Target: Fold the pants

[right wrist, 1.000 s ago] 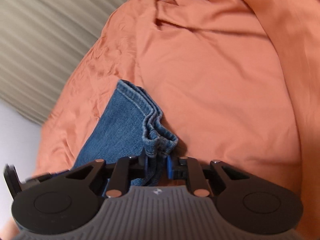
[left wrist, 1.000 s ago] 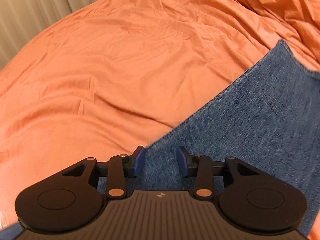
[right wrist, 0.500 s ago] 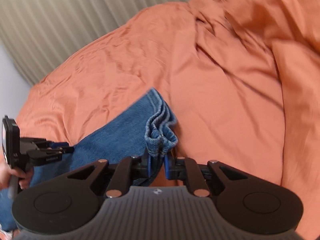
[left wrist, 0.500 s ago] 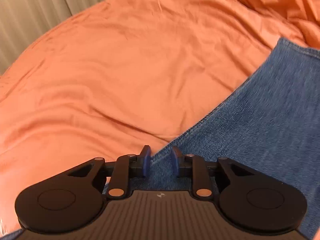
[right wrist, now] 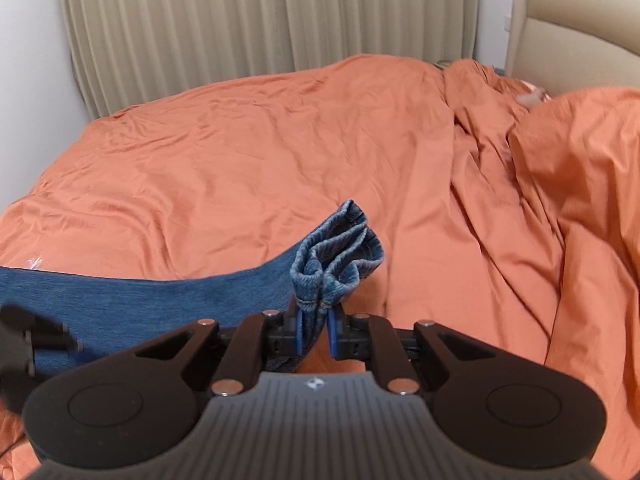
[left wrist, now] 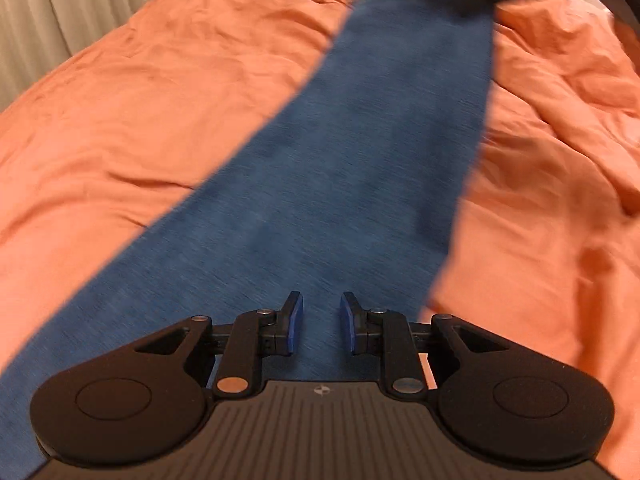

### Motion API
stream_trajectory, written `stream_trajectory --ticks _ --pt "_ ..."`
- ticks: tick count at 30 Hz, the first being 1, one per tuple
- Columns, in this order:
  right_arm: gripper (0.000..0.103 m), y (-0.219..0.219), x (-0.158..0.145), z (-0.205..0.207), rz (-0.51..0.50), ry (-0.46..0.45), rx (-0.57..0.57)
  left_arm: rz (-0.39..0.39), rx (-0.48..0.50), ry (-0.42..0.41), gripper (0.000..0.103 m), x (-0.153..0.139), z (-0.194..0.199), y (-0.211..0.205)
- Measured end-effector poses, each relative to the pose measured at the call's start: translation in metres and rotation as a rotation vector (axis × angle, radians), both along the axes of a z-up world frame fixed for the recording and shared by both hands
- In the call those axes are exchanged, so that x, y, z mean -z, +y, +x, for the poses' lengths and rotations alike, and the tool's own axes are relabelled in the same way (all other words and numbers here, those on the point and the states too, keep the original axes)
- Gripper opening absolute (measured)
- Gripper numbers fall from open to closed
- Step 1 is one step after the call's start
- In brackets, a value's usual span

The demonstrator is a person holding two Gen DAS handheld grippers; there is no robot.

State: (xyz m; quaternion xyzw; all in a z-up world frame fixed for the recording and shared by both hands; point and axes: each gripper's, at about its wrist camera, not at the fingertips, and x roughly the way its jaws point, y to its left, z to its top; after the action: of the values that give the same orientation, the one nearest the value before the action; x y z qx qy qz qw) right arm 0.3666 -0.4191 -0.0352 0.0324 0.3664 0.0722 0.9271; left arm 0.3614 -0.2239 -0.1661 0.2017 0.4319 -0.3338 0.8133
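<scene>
The blue denim pants stretch as a long band from my left gripper up toward the far right, lifted over the orange bed. The left gripper's blue pads stand apart over the denim, with no cloth seen between them. In the right wrist view my right gripper is shut on the bunched hem ends of the pants, which stick up past the fingers. The rest of the pants run off to the left, where the left gripper shows blurred.
An orange duvet covers the whole bed, rumpled into folds at the right. Beige curtains hang behind the bed, and a beige headboard stands at the far right.
My right gripper has lifted and swung the hem ends up and away, pulling the pants into a taut band. My left gripper narrowed, then opened again, and now sits over the middle of the denim.
</scene>
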Motion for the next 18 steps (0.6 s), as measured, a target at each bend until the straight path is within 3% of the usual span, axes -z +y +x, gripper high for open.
stream_trajectory --ticks 4,7,12,18 --pt "0.007 0.019 -0.02 -0.004 -0.012 -0.022 -0.037 0.029 -0.039 0.056 0.024 0.022 -0.007 -0.006" --pt "0.007 0.042 -0.034 -0.007 -0.019 -0.03 -0.089 -0.019 -0.106 0.093 0.024 0.025 -0.005 0.0" --pt "0.006 0.096 -0.064 -0.022 -0.127 -0.119 -0.202 -0.102 -0.145 0.048 0.025 -0.016 -0.022 0.032" --pt "0.006 0.172 -0.093 -0.034 -0.201 -0.182 -0.326 -0.141 -0.295 0.029 0.029 -0.069 -0.032 0.11"
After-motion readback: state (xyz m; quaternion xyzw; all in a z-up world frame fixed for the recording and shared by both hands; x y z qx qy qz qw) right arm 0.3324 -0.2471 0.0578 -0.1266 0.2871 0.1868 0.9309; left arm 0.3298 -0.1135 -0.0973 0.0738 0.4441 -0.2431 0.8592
